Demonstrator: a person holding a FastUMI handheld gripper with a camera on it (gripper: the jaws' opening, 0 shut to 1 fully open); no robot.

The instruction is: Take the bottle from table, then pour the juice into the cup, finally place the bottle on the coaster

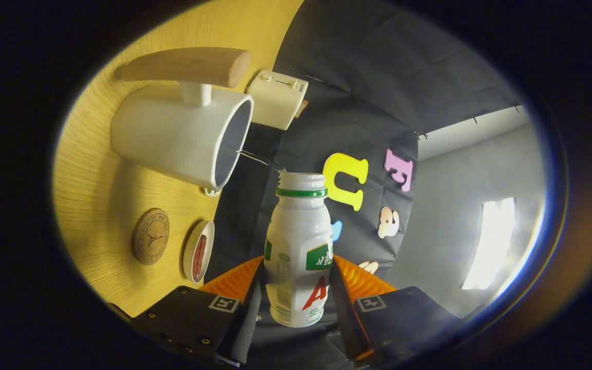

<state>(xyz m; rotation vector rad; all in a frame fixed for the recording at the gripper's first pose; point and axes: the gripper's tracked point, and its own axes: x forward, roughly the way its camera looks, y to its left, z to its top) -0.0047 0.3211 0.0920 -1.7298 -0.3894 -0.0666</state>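
while the pour is under way, the gripper view has the table turned on its side, so the whole rig is rolled over. the gripper (298, 288) pinches the small white plastic bottle with a green neck ring (298, 257) between its orange ribbed fingers (237, 280), low on the body. the bottle's long axis runs along the fingers, its uncapped mouth pointing away, close beside the rim of the white mug with a wooden handle (180, 139). a thin stream bridges mouth and rim. i'd judge a steady roll with the mouth kept over the opening best. the round cork coaster (150, 236) lies past the mug's base.
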